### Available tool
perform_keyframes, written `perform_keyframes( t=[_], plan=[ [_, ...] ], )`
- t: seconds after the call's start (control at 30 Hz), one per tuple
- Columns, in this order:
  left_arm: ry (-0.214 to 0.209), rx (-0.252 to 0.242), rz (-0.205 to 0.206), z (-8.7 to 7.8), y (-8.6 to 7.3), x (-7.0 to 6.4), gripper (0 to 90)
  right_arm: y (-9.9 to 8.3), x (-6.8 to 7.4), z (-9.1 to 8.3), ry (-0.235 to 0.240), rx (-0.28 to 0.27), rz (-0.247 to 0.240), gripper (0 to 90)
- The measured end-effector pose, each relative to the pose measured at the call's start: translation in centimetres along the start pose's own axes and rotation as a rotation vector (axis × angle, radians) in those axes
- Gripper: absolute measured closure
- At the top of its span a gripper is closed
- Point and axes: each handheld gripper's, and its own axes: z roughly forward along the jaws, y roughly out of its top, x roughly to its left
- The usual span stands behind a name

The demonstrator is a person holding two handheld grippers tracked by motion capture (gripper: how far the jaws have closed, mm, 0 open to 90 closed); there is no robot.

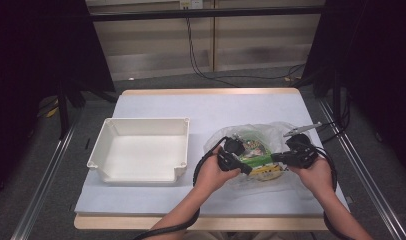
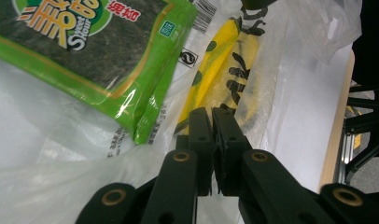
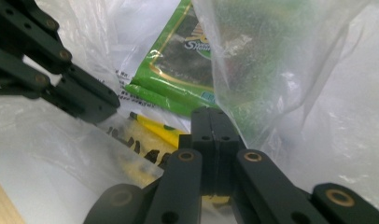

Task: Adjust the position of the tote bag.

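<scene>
A clear plastic bag (image 1: 273, 131) lies right of the table's middle, with a green seaweed snack packet (image 1: 253, 150) and a yellow packet (image 1: 267, 173) inside. My left gripper (image 1: 248, 170) is at the bag's near left and my right gripper (image 1: 275, 157) at its near right, both shut on the film. In the left gripper view the left gripper (image 2: 211, 114) pinches the bag (image 2: 47, 154) just short of the yellow packet (image 2: 220, 51) and green packet (image 2: 94, 51). In the right gripper view the right gripper (image 3: 214, 114) grips the bag (image 3: 281, 56), whose film rises from its tips.
A white rectangular tray (image 1: 141, 123) stands to the left of the bag with nothing in it. The table (image 1: 216, 105) has a pale top and a wooden front edge (image 2: 336, 121) close behind the bag. Dark stands and cables flank the table.
</scene>
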Motion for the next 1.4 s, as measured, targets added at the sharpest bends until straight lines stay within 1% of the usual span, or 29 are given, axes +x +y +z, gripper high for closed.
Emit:
perform_keyframes(
  t=[0.07, 0.1, 0.13, 0.2, 0.3, 0.33, 0.37, 0.4, 0.43, 0.5, 0.57, 0.6, 0.63, 0.67, 0.7, 0.77, 0.8, 0.87, 0.9, 0.93, 0.97, 1.0, 1.03, 1.1, 1.13, 1.27, 1.3, 1.33, 1.4],
  plan=[
    [0.003, -0.001, 0.010, 0.3, 0.1, -0.1, 83.8, 0.1, 0.0, 0.2, 0.001, -0.004, -0.002, 90.0],
    [-0.007, -0.015, 0.016, 0.5, 0.2, -0.1, 82.9, 0.2, 0.0, 0.2, -0.003, -0.005, -0.001, 90.0],
    [-0.007, -0.026, 0.020, 0.7, 0.3, -0.2, 80.4, 0.3, -0.1, 0.2, -0.003, -0.004, 0.001, 90.0],
    [0.020, -0.055, 0.049, 1.2, 0.6, -0.4, 69.3, 0.4, -0.2, 0.2, -0.006, -0.010, 0.002, 90.0],
    [0.010, -0.073, 0.055, 1.9, 0.9, -0.6, 64.6, 0.4, -0.4, 0.1, -0.014, -0.015, 0.004, 90.0],
    [0.020, -0.079, 0.056, 2.2, 1.0, -0.6, 62.0, 0.4, -0.4, 0.1, -0.016, -0.022, 0.010, 90.0],
    [0.037, -0.064, 0.070, 2.6, 1.1, -0.5, 60.2, 0.4, -0.5, 0.0, -0.017, -0.025, 0.012, 90.0],
    [0.040, -0.077, 0.059, 3.0, 1.1, -0.5, 56.3, 0.4, -0.5, -0.1, -0.019, -0.025, 0.016, 90.0],
    [0.026, -0.077, 0.056, 3.4, 1.1, -0.5, 54.9, 0.4, -0.6, -0.1, -0.019, -0.024, 0.015, 90.0],
    [0.039, -0.074, 0.063, 3.9, 1.2, -0.7, 53.9, 0.4, -0.6, 0.0, -0.025, -0.017, 0.017, 90.0],
    [0.045, -0.073, 0.066, 4.5, 1.2, -0.7, 48.5, 0.3, -0.7, 0.1, -0.016, -0.018, 0.016, 90.0],
    [0.048, -0.076, 0.062, 4.8, 1.1, -0.8, 47.5, 0.3, -0.7, 0.2, -0.018, -0.017, 0.018, 90.0],
    [0.041, -0.085, 0.070, 5.0, 1.1, -0.7, 46.4, 0.3, -0.7, 0.2, -0.029, -0.011, 0.017, 90.0],
    [0.042, -0.082, 0.076, 5.0, 1.1, -0.7, 46.7, 0.3, -0.8, 0.2, -0.022, -0.014, 0.017, 90.0],
    [0.054, -0.077, 0.085, 5.0, 1.1, -0.9, 46.5, 0.3, -0.8, 0.2, -0.024, -0.015, 0.018, 90.0],
    [0.083, -0.070, 0.113, 5.1, 1.0, -1.2, 48.1, 0.2, -0.9, 0.1, -0.030, -0.025, 0.023, 90.0],
    [0.097, -0.061, 0.129, 5.0, 1.0, -1.3, 51.5, 0.2, -0.9, 0.1, -0.027, -0.024, 0.022, 90.0],
    [0.108, -0.037, 0.135, 4.9, 1.0, -1.4, 62.3, 0.2, -0.9, 0.2, -0.031, -0.018, 0.023, 90.0],
    [0.117, -0.033, 0.128, 4.9, 1.0, -1.5, 68.3, 0.2, -0.9, 0.2, -0.035, -0.013, 0.020, 90.0],
    [0.105, -0.022, 0.106, 4.8, 1.0, -1.4, 78.9, 0.2, -0.8, 0.3, -0.035, -0.011, 0.021, 90.0],
    [0.075, -0.007, 0.064, 4.8, 0.9, -1.4, 86.4, 0.2, -0.8, 0.3, -0.036, -0.008, 0.025, 90.0],
    [0.048, 0.000, 0.045, 4.8, 0.9, -1.3, 90.0, 0.2, -0.8, 0.4, -0.036, -0.013, 0.024, 90.0],
    [0.028, 0.006, 0.042, 4.8, 0.8, -1.4, 90.0, 0.2, -0.8, 0.4, -0.033, -0.018, 0.025, 90.0],
    [0.021, 0.036, 0.049, 4.6, 0.7, -1.7, 90.0, 0.3, -0.7, 0.5, -0.034, -0.013, 0.024, 90.0],
    [-0.006, 0.049, 0.048, 4.6, 0.5, -1.9, 90.0, 0.3, -0.7, 0.5, -0.033, -0.013, 0.022, 90.0],
    [-0.061, 0.085, 0.071, 4.3, -0.2, -2.5, 90.0, 0.5, -0.9, 0.8, -0.050, 0.004, 0.018, 90.0],
    [-0.067, 0.087, 0.086, 4.2, -0.4, -2.6, 90.0, 0.5, -1.0, 1.0, -0.045, 0.001, 0.018, 90.0],
    [-0.072, 0.090, 0.076, 4.1, -0.5, -2.7, 90.0, 0.5, -1.2, 1.1, -0.055, 0.002, 0.022, 90.0],
    [-0.088, 0.103, 0.087, 3.9, -0.8, -2.5, 90.0, 0.7, -1.5, 1.3, -0.064, 0.009, 0.027, 90.0]
  ],
)
